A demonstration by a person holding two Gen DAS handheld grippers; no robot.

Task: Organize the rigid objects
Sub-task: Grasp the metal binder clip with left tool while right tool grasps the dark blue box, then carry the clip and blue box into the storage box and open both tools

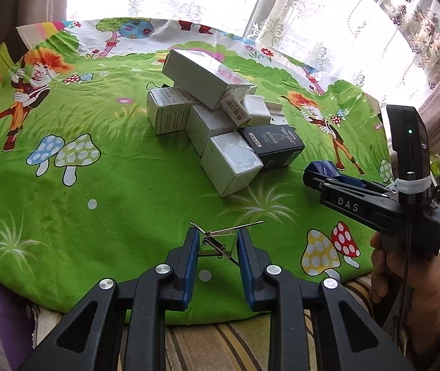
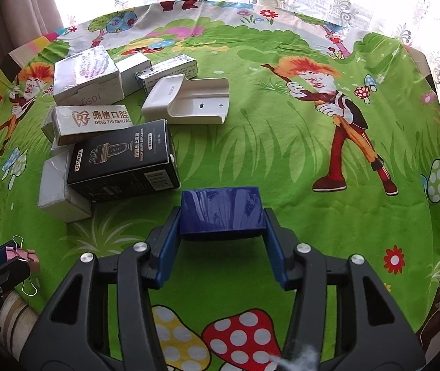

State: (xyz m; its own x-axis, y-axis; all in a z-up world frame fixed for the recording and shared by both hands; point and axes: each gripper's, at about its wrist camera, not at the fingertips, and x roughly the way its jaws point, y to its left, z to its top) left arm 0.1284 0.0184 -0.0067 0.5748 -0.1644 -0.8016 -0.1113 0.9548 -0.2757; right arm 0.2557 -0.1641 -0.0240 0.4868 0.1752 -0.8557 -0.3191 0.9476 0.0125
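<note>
Your left gripper [image 1: 216,241] is closed on a pink binder clip [image 1: 217,242], held above the near edge of the worktop [image 1: 112,160]. Your right gripper [image 2: 221,235] clamps a blue box [image 2: 222,213] between its fingers, just beside the black box [image 2: 124,162] of the pile.

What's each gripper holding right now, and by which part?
Left gripper: a binder clip, pinched across its body. Right gripper: a blue box, clamped by its two sides.
</note>
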